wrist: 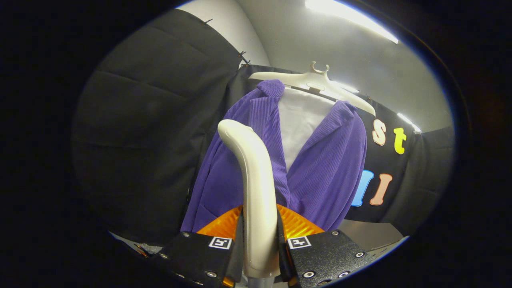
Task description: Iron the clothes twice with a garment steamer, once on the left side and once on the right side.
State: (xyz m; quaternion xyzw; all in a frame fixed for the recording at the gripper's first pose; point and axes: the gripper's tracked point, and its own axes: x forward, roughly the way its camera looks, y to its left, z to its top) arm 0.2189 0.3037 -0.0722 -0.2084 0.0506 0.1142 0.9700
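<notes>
Gripper [260,256] fingers closed on steamer handle [256,192], both pressing its sides. Cream handle rose upright from between fingers, curved at top, tip toward jacket. Orange ribbed piece [298,224] sat just ahead of fingers, behind handle base. Purple ribbed jacket [328,168] hung beyond on pale hanger [316,82], open at front, lapels spread, white lining [298,124] showing between them. Handle overlapped jacket's front opening. Black cloth wall [148,132] behind jacket. Ceiling light strip [352,20] lit above.
</notes>
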